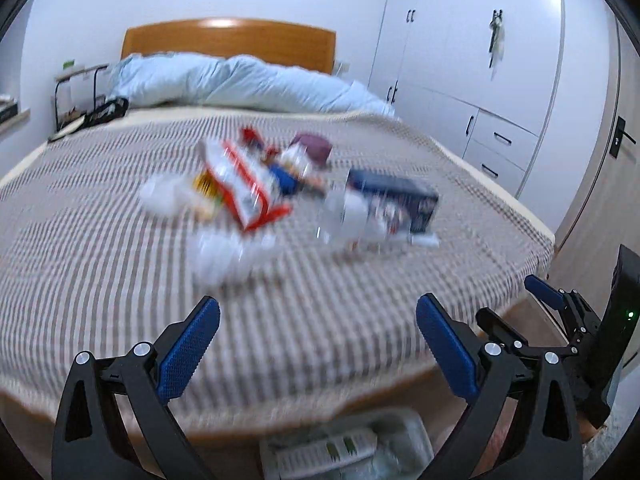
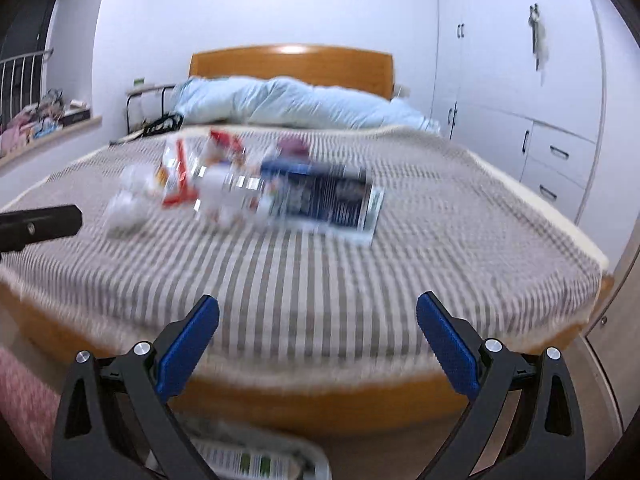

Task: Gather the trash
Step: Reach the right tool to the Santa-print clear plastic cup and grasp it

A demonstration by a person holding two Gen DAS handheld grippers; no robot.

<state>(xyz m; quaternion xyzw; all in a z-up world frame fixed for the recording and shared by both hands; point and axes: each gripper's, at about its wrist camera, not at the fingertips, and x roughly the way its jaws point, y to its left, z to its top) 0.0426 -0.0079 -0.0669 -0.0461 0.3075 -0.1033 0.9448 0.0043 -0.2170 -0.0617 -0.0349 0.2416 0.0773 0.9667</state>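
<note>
Trash pile [image 1: 288,192] sits mid-bed on the striped blanket [image 1: 100,264], well short of the pale blue duvet [image 1: 240,84] bunched against the headboard. Both views are motion-blurred, so item identities are partly guesswork.

- Dark blue carton [image 2: 328,196]: nearest large piece on the right side of the pile. Lies flat, long axis running roughly left-right across the bed, with its printed end turned toward the foot.
- Red-and-white wrapper [image 1: 248,188]: left of centre, tilted up against other items.
- Clear plastic, possibly a bottle [image 1: 340,212]: between wrapper and carton. Too smeared to confirm.
- White crumpled lumps, likely tissue [image 1: 220,256]: closest to the foot edge on the left side.

Left gripper [image 1: 318,344]: fingers spread wide, nothing between them, held over the foot edge of the bed. Pile lies ahead and slightly left of centre; the tissue lump is its nearest target.

Right gripper [image 2: 318,344]: fingers likewise apart and empty, at about the same standoff. Carton lies almost straight ahead, a little above the finger line.

Judgement: right hand is better placed for the carton, and the jaws would need to close across its short side. Left hand suits the tissue. Neither is within reach yet.

A pale bag or bin [image 1: 348,444] shows below the bed edge, between the two grippers; probable drop point, contents unclear.
</note>
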